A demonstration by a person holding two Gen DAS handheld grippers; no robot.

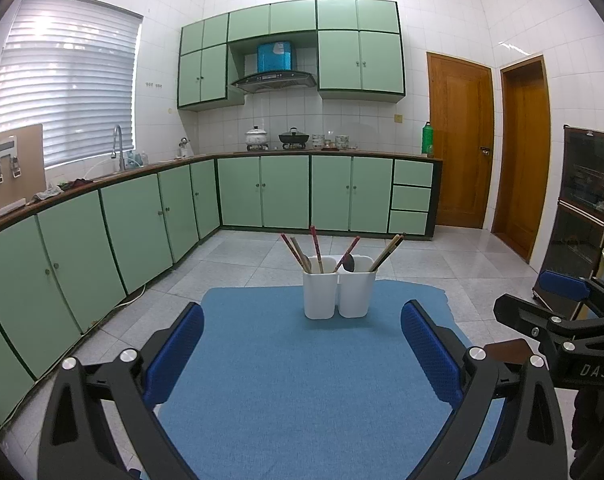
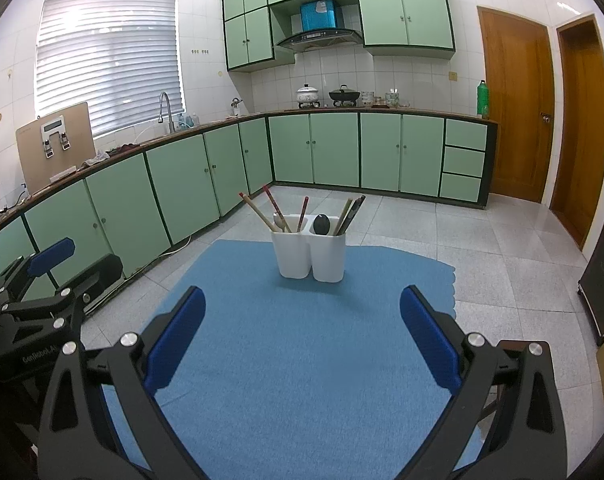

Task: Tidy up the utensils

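A white two-compartment utensil holder (image 1: 337, 295) (image 2: 309, 257) stands upright at the far end of a blue mat (image 1: 302, 380) (image 2: 298, 352). Chopsticks (image 1: 316, 248) (image 2: 258, 212) lean out of both compartments. A pale spoon (image 2: 278, 222) sits in the left one and a dark spoon (image 1: 348, 263) (image 2: 322, 224) in the right one. My left gripper (image 1: 302, 354) is open over the near part of the mat, nothing between its blue pads. My right gripper (image 2: 302, 338) is open too and holds nothing. Each gripper shows at the side of the other's view.
The mat covers a low table above a tiled floor (image 2: 502, 248). Green cabinets (image 1: 142, 220) line the left and far walls. Two wooden doors (image 1: 462, 140) are at the right, and a dark glass cabinet (image 1: 586, 208) stands near the right edge.
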